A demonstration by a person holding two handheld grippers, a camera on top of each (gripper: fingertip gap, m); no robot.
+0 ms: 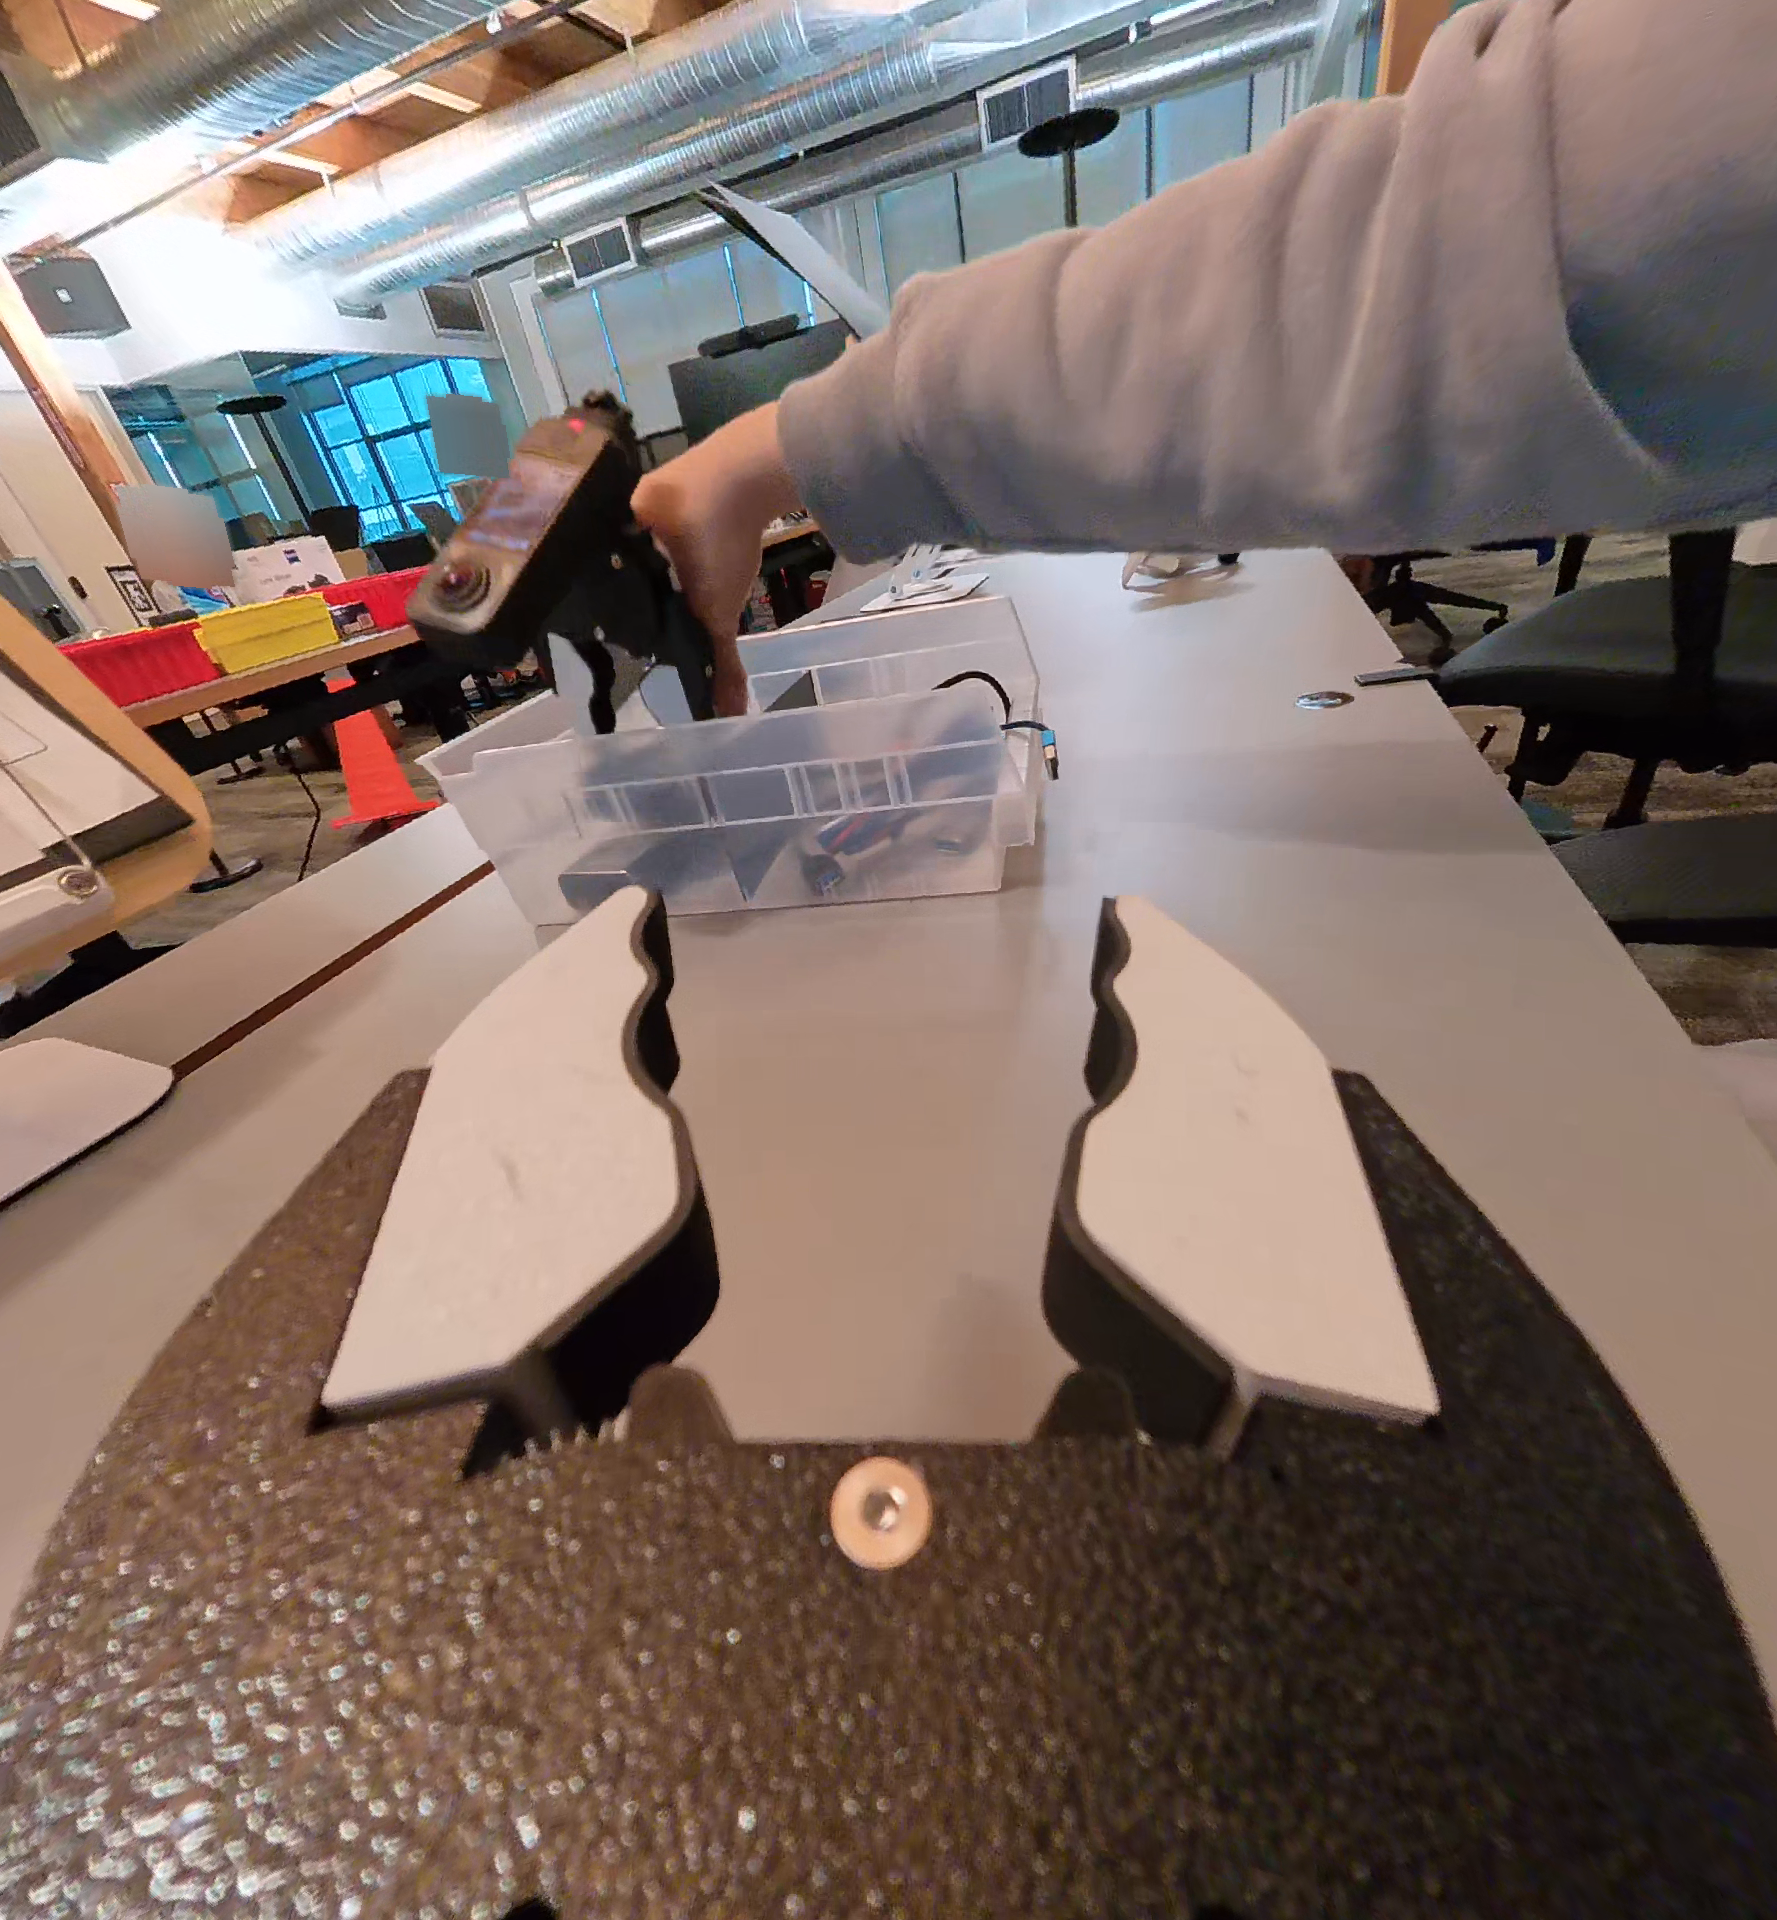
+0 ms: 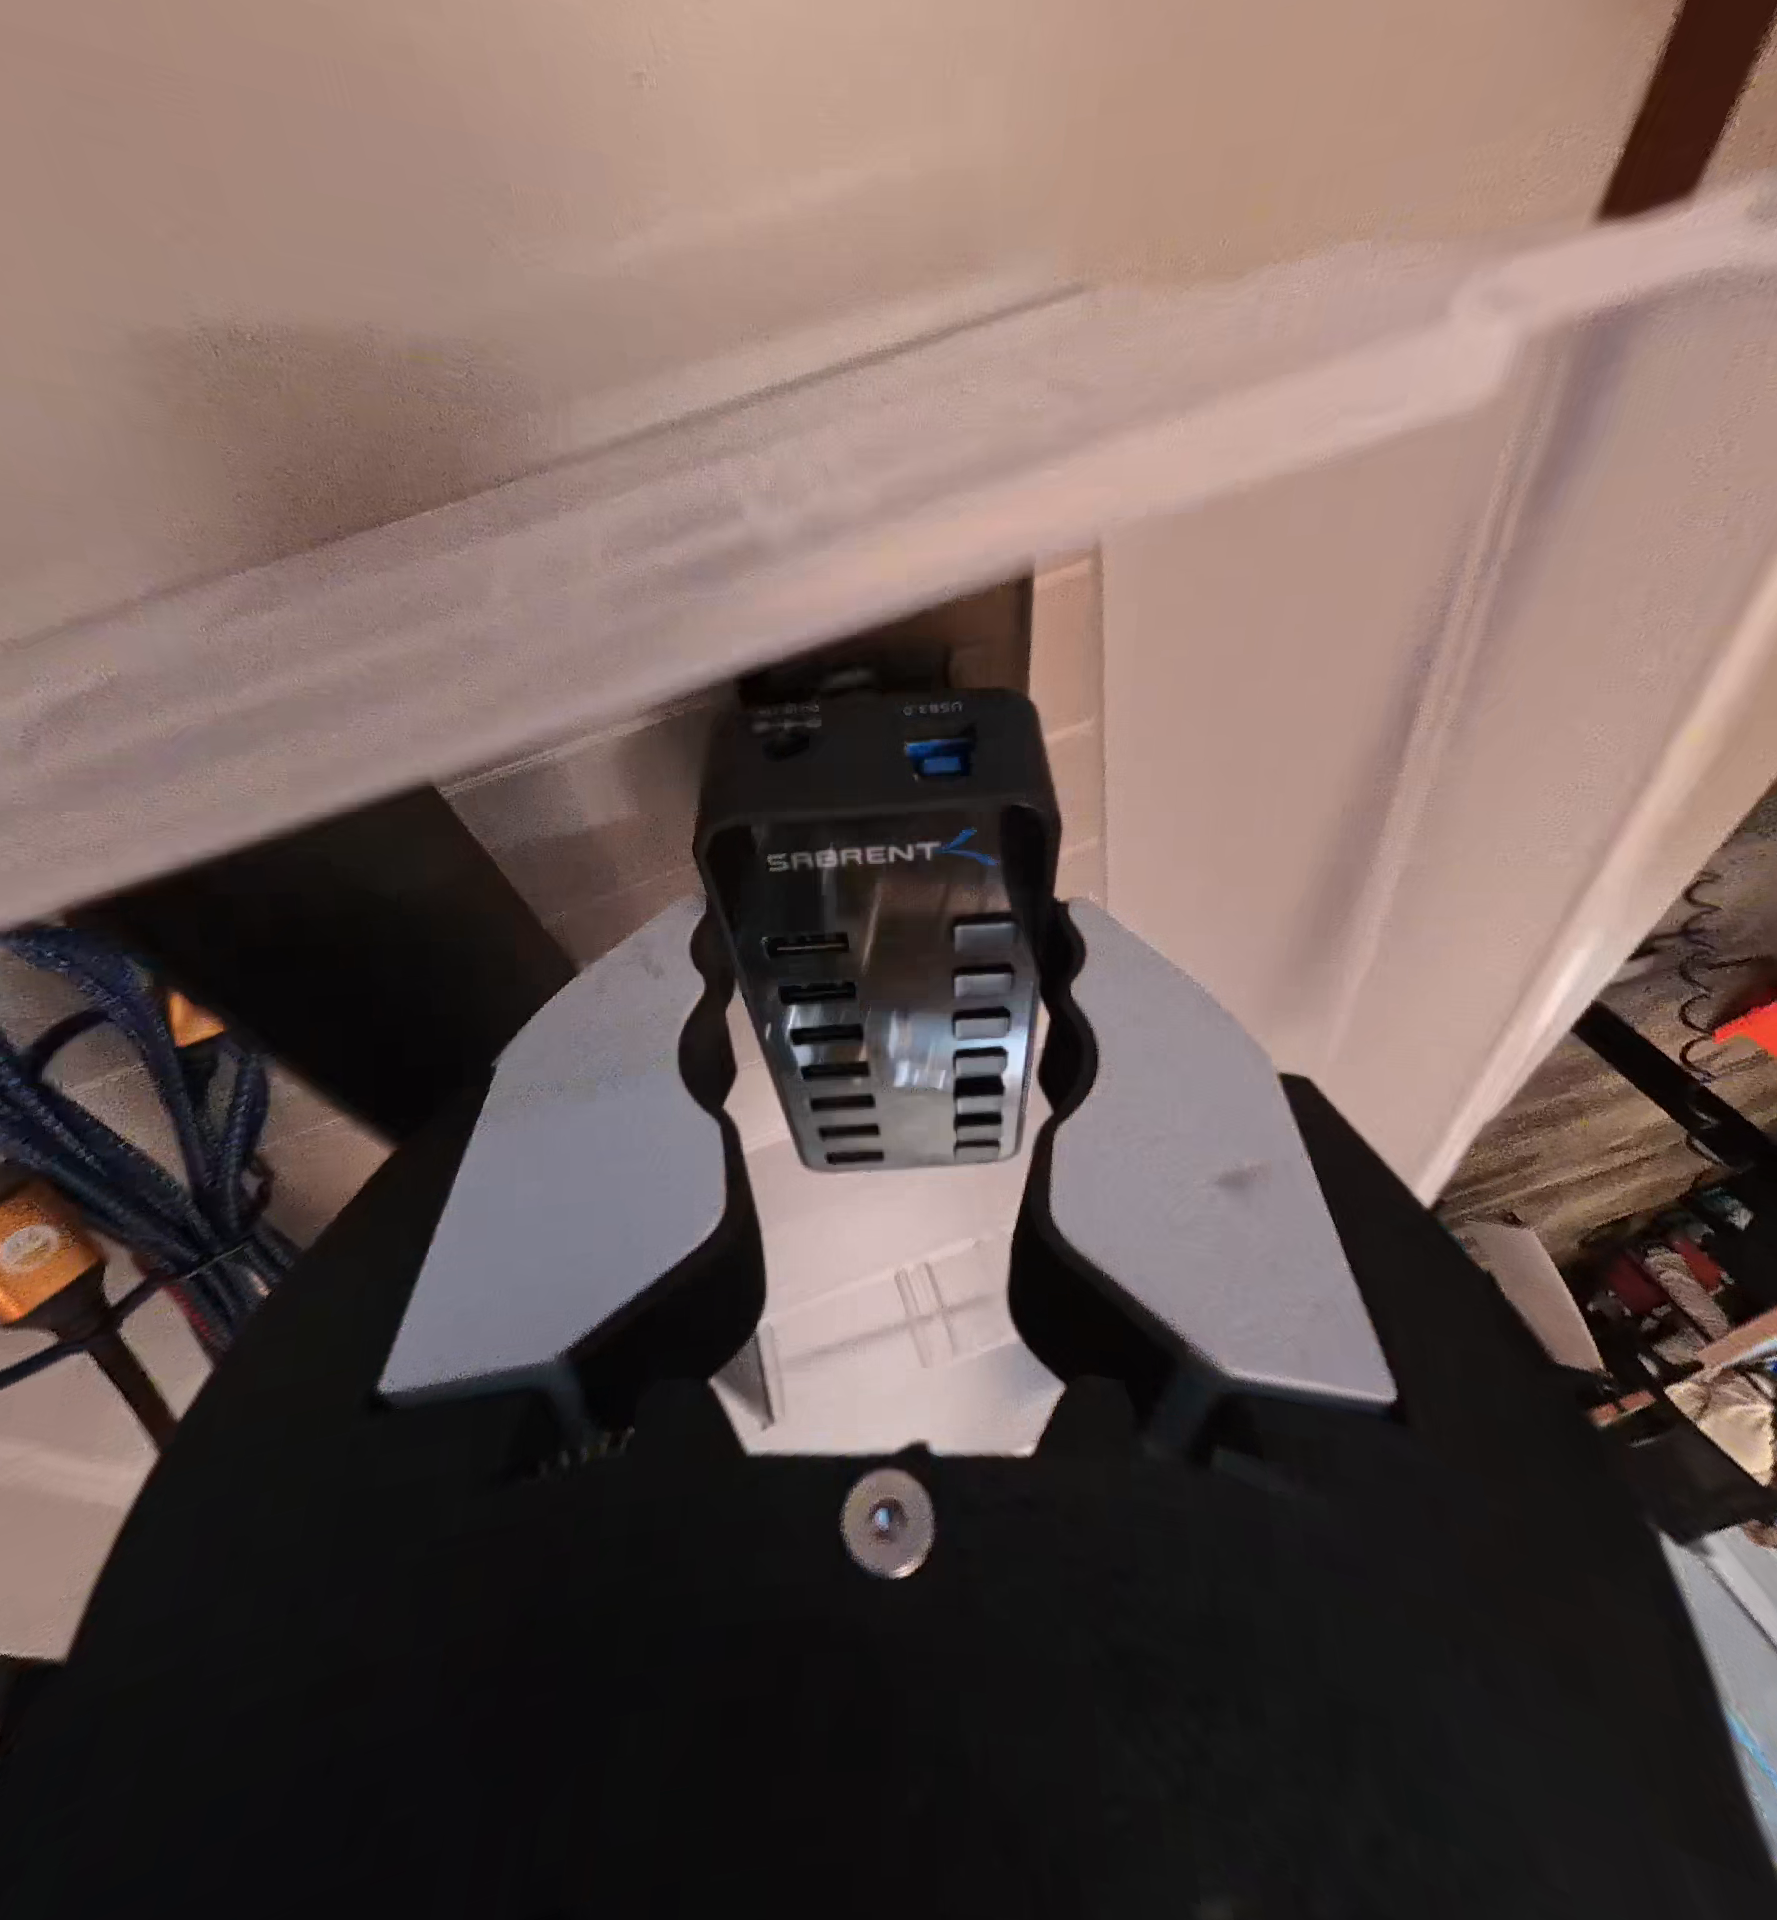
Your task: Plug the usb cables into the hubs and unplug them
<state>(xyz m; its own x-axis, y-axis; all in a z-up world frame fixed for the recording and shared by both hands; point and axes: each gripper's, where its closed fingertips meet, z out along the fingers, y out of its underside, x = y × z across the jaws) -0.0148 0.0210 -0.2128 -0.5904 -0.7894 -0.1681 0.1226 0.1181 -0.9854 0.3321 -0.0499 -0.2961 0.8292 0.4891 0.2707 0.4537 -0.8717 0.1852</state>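
Observation:
My right gripper (image 2: 879, 997) is inside a clear plastic bin (image 2: 863, 436), shut on a black USB hub (image 2: 879, 1039) with two rows of ports. The fingers press on the hub's two long sides. A braided dark cable (image 2: 105, 1060) with an orange plug (image 2: 11, 1257) lies in the compartment to the left. My left gripper (image 1: 879, 935) is open and empty, low over the grey table (image 1: 1227, 852), just short of the bin (image 1: 510, 779). The left wrist view shows the right gripper (image 1: 645, 675) reaching down into the bin. A black cable with a blue plug (image 1: 1048, 746) hangs over the bin's right rim.
The bin has several divided compartments with more cables (image 1: 842, 842). Office chairs (image 1: 1642, 665) stand along the table's right edge. A wooden stand with a white board (image 1: 32, 790) is at the left. Red and yellow bins (image 1: 260, 629) sit on a far table.

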